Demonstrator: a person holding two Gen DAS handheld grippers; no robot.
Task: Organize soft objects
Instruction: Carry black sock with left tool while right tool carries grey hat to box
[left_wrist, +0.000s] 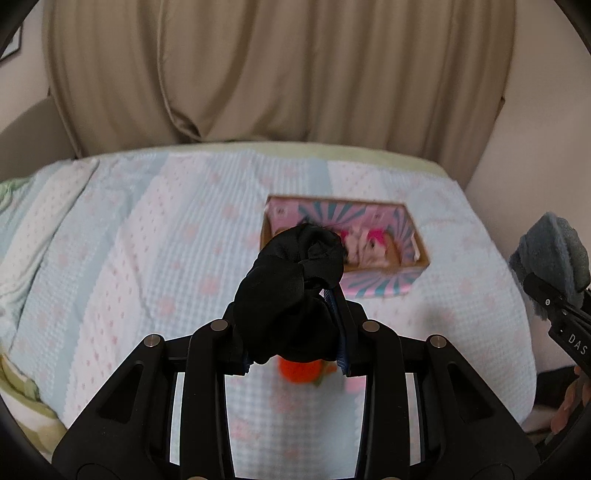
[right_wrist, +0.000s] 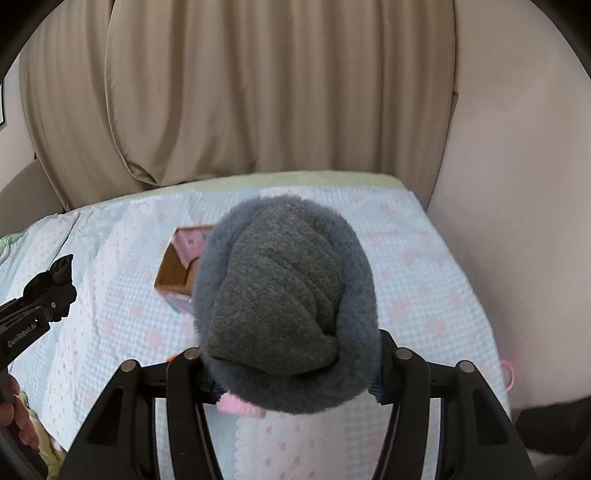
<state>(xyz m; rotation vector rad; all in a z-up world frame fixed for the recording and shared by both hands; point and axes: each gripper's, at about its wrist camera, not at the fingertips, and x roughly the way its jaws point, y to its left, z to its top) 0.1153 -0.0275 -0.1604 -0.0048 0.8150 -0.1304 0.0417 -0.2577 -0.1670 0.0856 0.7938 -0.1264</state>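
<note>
My left gripper (left_wrist: 295, 332) is shut on a black rolled fabric bundle (left_wrist: 291, 291), held above the bed. My right gripper (right_wrist: 295, 373) is shut on a fuzzy grey-blue rolled sock bundle (right_wrist: 284, 302), also held above the bed; it also shows in the left wrist view (left_wrist: 550, 254). A pink and teal patterned cardboard box (left_wrist: 380, 284) lies open on the bed beyond the left gripper, with pink and white soft items (left_wrist: 369, 243) inside. The box shows partly behind the grey bundle in the right wrist view (right_wrist: 173, 266).
A light blue and white blanket (left_wrist: 147, 258) covers the bed. An orange soft item (left_wrist: 299, 369) lies on it under the left gripper. A pink item (right_wrist: 240, 406) lies under the right gripper. Beige curtains (left_wrist: 277, 74) hang behind the bed.
</note>
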